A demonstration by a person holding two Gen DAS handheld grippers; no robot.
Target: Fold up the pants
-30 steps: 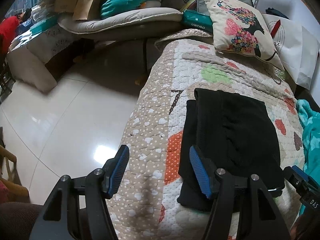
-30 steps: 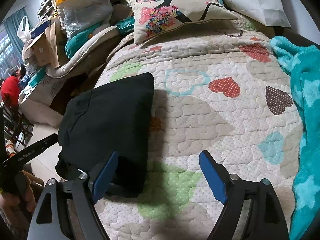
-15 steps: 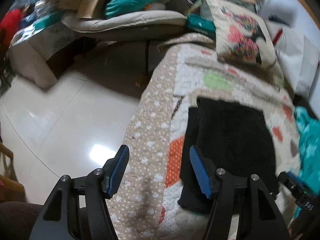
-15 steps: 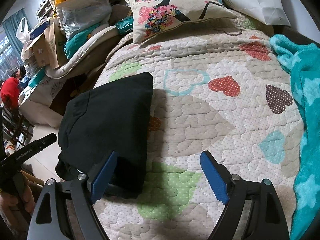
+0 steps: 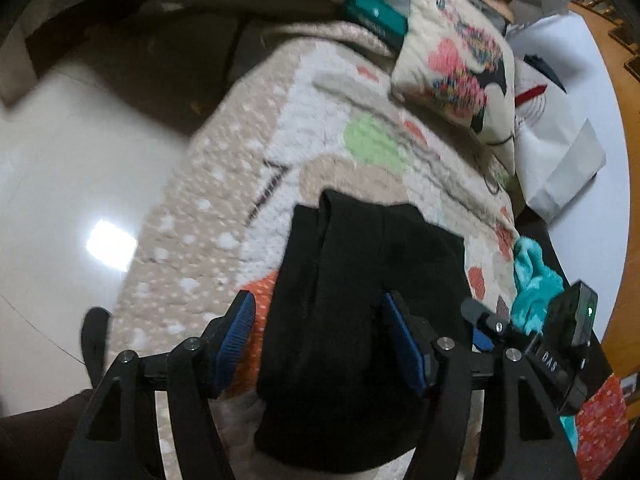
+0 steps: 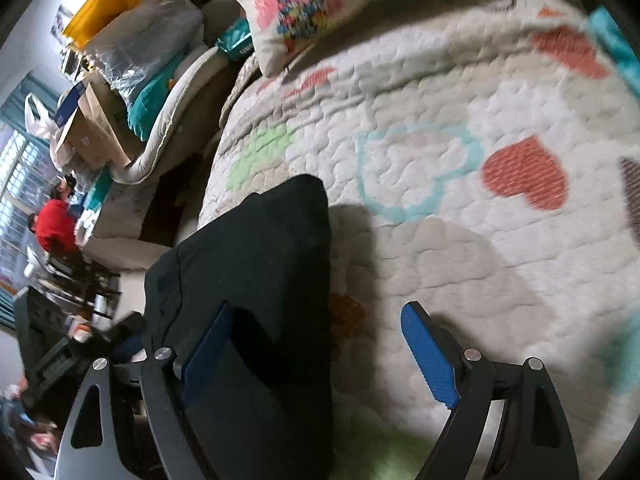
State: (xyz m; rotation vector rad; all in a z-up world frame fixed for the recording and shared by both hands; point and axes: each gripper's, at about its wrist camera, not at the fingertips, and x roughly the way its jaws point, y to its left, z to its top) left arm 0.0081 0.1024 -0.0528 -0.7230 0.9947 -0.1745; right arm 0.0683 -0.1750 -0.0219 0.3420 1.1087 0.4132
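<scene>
Pants [image 5: 360,320] folded; pillow [image 6: 296,4] behind.

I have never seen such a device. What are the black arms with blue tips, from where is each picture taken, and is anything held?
No robot here: a person holds a two-finger clamp tool in each hand. Each tool carries a wide-angle camera looking along its fingers. One picture is from the left gripper, the other from the right gripper. The blue tips are grip pads. On the heart-patterned quilt lie folded black pants, with a pillow behind. Both grippers are open and hold nothing; each has the pants' near edge between its fingers.
</scene>
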